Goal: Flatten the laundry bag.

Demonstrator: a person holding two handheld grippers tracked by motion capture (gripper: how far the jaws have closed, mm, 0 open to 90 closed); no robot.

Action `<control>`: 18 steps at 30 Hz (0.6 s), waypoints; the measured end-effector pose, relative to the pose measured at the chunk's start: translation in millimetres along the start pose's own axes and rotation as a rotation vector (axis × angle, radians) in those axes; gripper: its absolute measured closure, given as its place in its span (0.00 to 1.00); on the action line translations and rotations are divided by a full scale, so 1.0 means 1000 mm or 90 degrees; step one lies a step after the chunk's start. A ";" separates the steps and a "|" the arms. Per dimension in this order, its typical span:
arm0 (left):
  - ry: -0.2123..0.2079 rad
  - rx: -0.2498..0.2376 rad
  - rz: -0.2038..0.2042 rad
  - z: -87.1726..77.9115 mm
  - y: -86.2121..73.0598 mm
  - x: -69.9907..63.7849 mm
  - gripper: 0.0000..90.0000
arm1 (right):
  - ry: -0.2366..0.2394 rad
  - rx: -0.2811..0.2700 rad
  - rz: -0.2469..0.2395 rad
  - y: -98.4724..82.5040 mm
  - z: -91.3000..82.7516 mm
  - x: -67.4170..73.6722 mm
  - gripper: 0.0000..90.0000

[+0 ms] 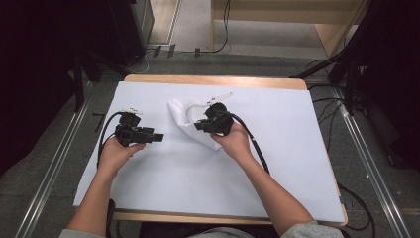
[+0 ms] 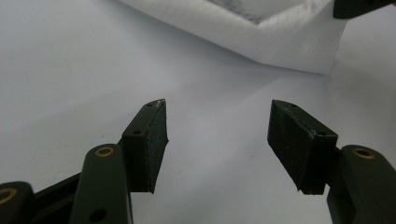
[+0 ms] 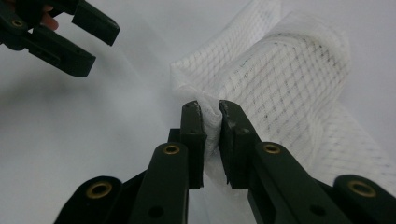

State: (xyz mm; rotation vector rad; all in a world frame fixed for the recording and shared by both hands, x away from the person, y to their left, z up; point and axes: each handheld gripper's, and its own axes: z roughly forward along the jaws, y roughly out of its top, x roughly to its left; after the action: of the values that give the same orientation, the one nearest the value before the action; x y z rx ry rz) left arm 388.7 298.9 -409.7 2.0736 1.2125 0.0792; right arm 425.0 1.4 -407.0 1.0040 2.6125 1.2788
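Note:
A white mesh cloth (image 1: pixel 182 115) lies bunched on the white table cover (image 1: pixel 198 178), a little beyond the middle. My right gripper (image 1: pixel 199 125) points left and is shut on a fold of the cloth (image 3: pixel 289 70); the fabric is pinched between its pads (image 3: pixel 209 109). My left gripper (image 1: pixel 159 137) is held low over the cover to the left of the cloth and points right. Its jaws stand open (image 2: pixel 218 107) with nothing between them, and the cloth's edge (image 2: pixel 280 39) lies ahead of them. The left gripper (image 3: pixel 100 46) also appears at the top left of the right gripper view.
The white cover lies over a wooden table (image 1: pixel 213 80) whose edge shows at the far side. Cables (image 1: pixel 257 148) trail from both grippers across the cover. Black stands and floor rails flank the table left and right.

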 end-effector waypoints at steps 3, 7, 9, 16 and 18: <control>0.000 0.000 0.000 0.000 0.000 0.000 0.43 | 0.005 0.003 -0.005 0.000 0.004 0.003 0.89; 0.000 0.001 0.002 -0.001 0.000 0.001 0.43 | 0.013 0.017 -0.008 -0.001 0.014 0.010 0.89; 0.001 -0.002 -0.002 -0.001 0.000 0.002 0.43 | 0.019 0.024 -0.013 -0.002 0.019 0.015 0.89; 0.003 -0.005 -0.007 -0.003 -0.001 0.004 0.43 | 0.037 0.036 -0.016 -0.004 0.029 0.022 0.84; 0.004 -0.006 -0.007 -0.003 -0.001 0.005 0.43 | 0.050 0.039 -0.021 -0.004 0.030 0.026 0.75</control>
State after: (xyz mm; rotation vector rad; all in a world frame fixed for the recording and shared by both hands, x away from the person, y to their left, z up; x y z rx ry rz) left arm 389.6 304.9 -409.5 2.0593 1.2249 0.0856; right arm 412.5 35.5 -423.9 0.9329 2.7314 1.2630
